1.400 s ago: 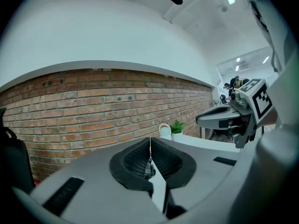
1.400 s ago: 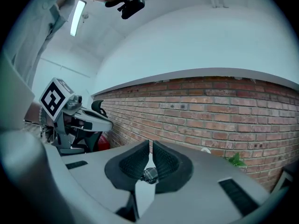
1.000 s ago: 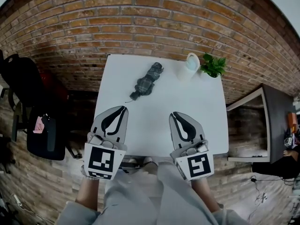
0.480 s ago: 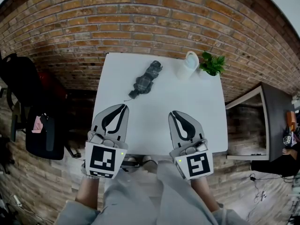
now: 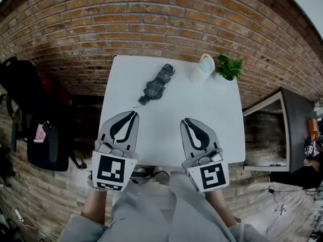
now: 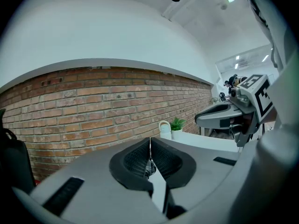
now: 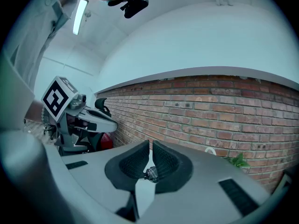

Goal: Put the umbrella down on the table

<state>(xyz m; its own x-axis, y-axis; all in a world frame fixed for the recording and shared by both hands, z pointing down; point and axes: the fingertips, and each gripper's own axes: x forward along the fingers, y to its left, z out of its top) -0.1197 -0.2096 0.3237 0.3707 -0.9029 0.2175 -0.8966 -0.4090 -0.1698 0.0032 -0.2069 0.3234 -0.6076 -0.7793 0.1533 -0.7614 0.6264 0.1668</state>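
**Fig.** Left tongs [image 5: 127, 121] and right tongs [image 5: 192, 130], both clenched, pads together w/ nothing gripped. They are held side by side over the near edge of the white surface [image 5: 217, 120], tips pointing toward the far edge and the brick wall [image 5: 161, 24].

Key relation: the umbrella [image 5: 157, 83] lies well ahead of both tongs, in the far-left part of the surface, apart from either pair. It sits almost straight ahead of the left tongs and diagonally across from the right, so the left hand is judged the nearer. Its long axis runs obliquely, near end toward the left edge, far end toward the far edge and centre. A reach from the left would prob. meet it close to end-on.

Umbrella appearance: folded short, dark grey w/ a faint check, fabric bunched and wrinkled, resting flat. A thin cord trails from its near end.

Far-right corner: white jug [image 5: 203, 68] w/ a handle, just beside a small potted plant [image 5: 229, 68], both well clear of the umbrella.

Status (judged): umbrella already down on the surface, tongs free of it.
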